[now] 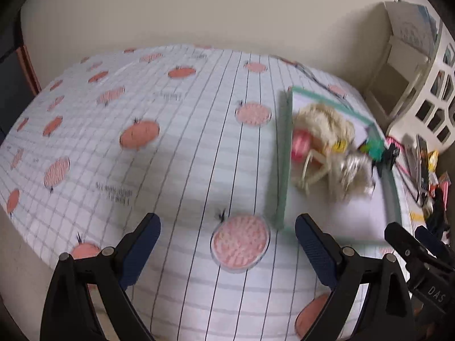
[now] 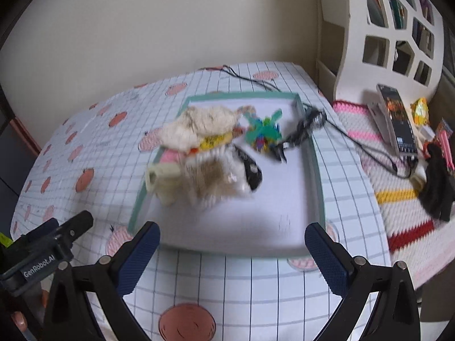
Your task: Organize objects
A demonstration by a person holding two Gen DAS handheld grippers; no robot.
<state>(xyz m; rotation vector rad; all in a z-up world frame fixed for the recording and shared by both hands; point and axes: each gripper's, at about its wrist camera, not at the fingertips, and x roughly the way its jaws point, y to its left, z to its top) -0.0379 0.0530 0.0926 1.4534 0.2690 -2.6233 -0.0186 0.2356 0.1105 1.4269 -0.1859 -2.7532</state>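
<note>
While both grippers hung spread wide and empty, the toy pile (image 2: 204, 153) sat in the green-rimmed tray (image 2: 315, 170), dead ahead of the right gripper (image 2: 231, 251) and off rightward from the left gripper (image 1: 227, 244).

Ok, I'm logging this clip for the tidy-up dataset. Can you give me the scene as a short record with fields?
surface: table under a grid cloth printed with pink fruit
container: green-rimmed tray, white inside
tray contents: cream fluffy toy, colourful plastic pieces, black oblong item, all blurred
beside tray: black cable, striped crochet mat holding a phone-like device
background: white cut-out shelf unit
left gripper: fingers apart, holding nothing
right gripper: fingers apart, holding nothing
</note>
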